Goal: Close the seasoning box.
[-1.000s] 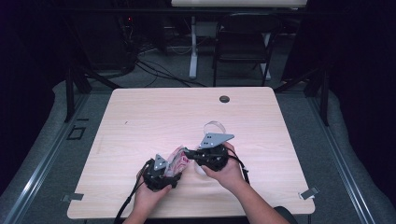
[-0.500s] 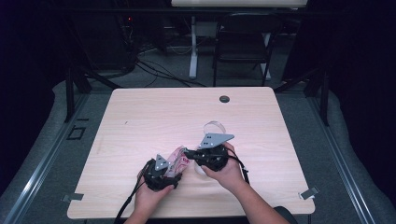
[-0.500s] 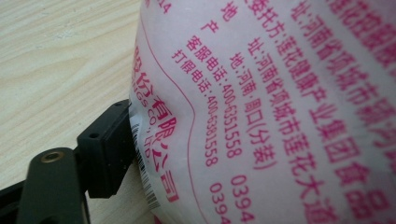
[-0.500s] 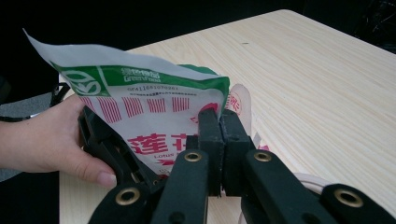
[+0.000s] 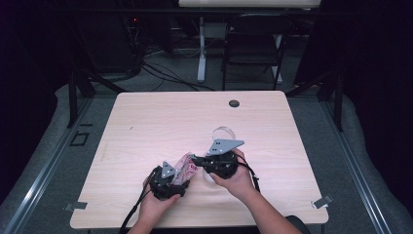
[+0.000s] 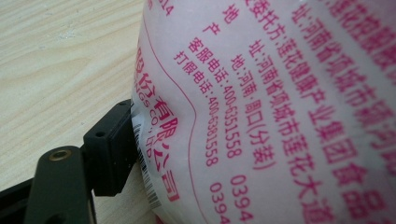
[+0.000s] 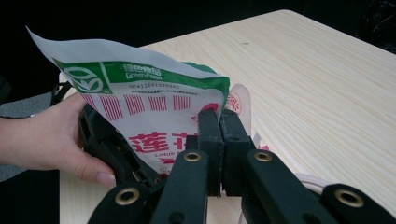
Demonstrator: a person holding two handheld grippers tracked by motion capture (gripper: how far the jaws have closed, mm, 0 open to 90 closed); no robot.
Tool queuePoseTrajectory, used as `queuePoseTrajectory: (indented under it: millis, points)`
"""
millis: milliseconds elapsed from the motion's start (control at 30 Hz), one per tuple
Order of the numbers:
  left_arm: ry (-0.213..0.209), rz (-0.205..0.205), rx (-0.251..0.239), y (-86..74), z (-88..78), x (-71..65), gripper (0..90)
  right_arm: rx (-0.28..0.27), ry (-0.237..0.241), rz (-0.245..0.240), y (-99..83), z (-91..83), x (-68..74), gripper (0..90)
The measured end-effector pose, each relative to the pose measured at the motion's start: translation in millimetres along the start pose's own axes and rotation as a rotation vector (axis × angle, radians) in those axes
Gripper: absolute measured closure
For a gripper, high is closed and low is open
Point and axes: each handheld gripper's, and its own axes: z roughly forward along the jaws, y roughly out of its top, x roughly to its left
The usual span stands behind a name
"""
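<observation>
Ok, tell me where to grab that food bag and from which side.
Take the bag by its flat top edge, coming in from the side. The film there is thin and lies flat, so the fingers can pinch it shut, as the right gripper does now. The lower body bulges and is rounded, so the left gripper holds it at the bottom corner by the barcode, where a finger presses into the film.

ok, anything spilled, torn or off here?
No spill or tear visible. The bag is pinched between both grippers: right gripper shut on its edge, left gripper pressed against its side. A clear loop lies beyond them.
</observation>
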Motion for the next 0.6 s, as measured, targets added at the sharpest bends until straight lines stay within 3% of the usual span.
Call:
queuePoseTrajectory:
  millis: [167,367,600]
  points:
    - [-0.003,-0.003,-0.006,-0.3,-0.3,0.0,26.4,-0.002,0.0,0.001,0.2,0.1,0.5,89.0]
    - [0.005,-0.011,-0.009,-0.6,-2.0,0.7,36.1,-0.005,0.006,-0.003,0.7,-0.5,1.1,89.1]
    - [0.019,0.005,-0.026,-1.4,-3.2,-0.5,45.3,-0.003,0.003,-0.004,0.7,-0.5,1.1,89.1]
